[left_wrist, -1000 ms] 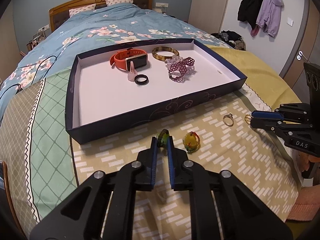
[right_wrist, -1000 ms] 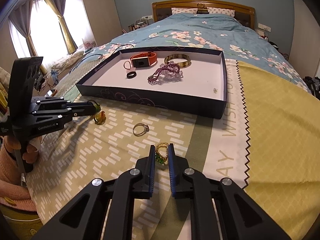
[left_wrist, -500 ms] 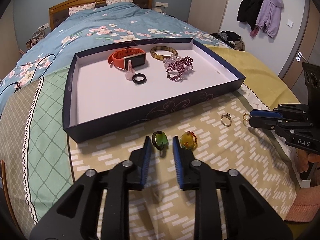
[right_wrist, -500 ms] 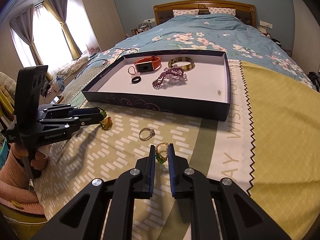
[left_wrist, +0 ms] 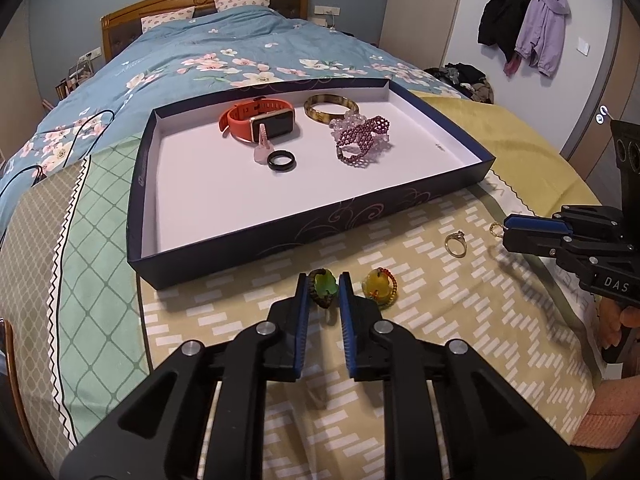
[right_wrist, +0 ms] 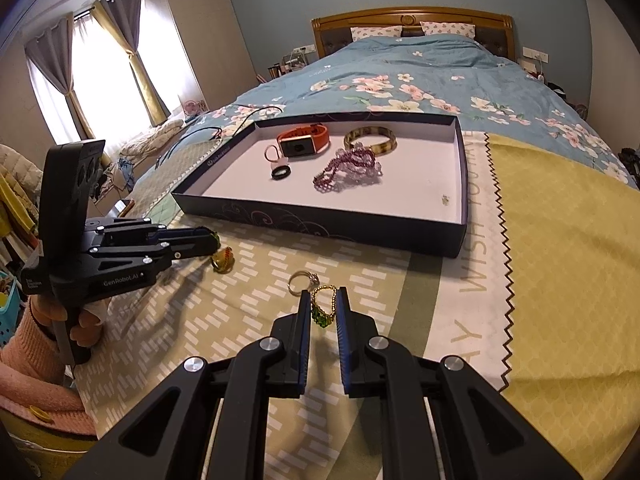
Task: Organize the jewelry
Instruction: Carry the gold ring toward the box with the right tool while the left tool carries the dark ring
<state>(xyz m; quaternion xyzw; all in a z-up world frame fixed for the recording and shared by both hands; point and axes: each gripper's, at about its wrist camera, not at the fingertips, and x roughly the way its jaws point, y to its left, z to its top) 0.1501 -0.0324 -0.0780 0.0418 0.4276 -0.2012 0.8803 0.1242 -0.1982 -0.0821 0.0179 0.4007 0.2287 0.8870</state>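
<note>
A dark blue tray lies on the bed and holds an orange watch, a bangle, a purple bead bracelet and a black ring. My left gripper is shut on a green-stone ring just above the blanket, in front of the tray. A yellow-stone ring lies to its right. My right gripper is shut on a gold ring with a green stone. A silver ring lies beside it.
The tray sits across the bed's foot, on a patterned blanket. A yellow cloth covers the right side. A black cable lies at the far left. Coats hang on the wall.
My left gripper opened around the green-stone ring half a second ago and has closed on it again. My right gripper has kept its hold and shifted toward the silver ring.
</note>
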